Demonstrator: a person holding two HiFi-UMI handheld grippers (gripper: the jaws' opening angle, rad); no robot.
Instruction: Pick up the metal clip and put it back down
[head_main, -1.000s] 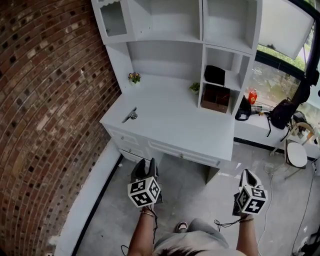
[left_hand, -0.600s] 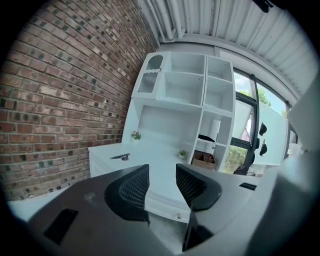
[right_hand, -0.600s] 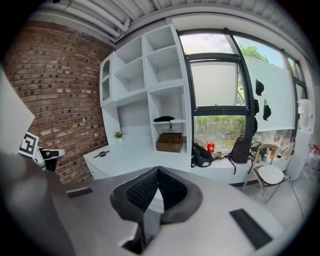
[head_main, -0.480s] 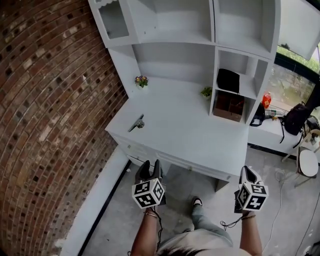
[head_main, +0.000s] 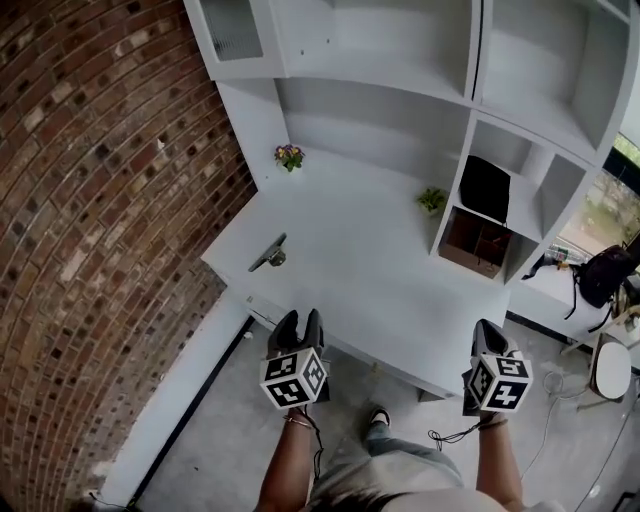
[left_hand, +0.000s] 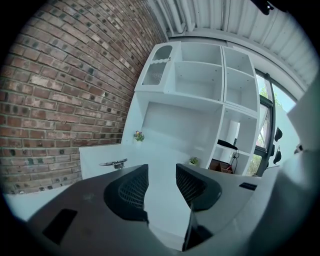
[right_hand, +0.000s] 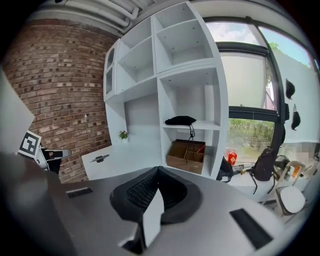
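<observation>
clip (head_main: 268, 255): lies on the surface (head_main: 350, 265), near its left front corner, untouched.
left claw (head_main: 300, 320): jaws apart, nothing between them; held at the surface's front edge, well apart from the clip.
right claw (head_main: 487, 330): jaws together, empty; just off the surface's right front corner.
flowers (head_main: 290, 156): at the surface's back left corner.
plant (head_main: 432, 199): at the back of the surface, towards its right side.
</observation>
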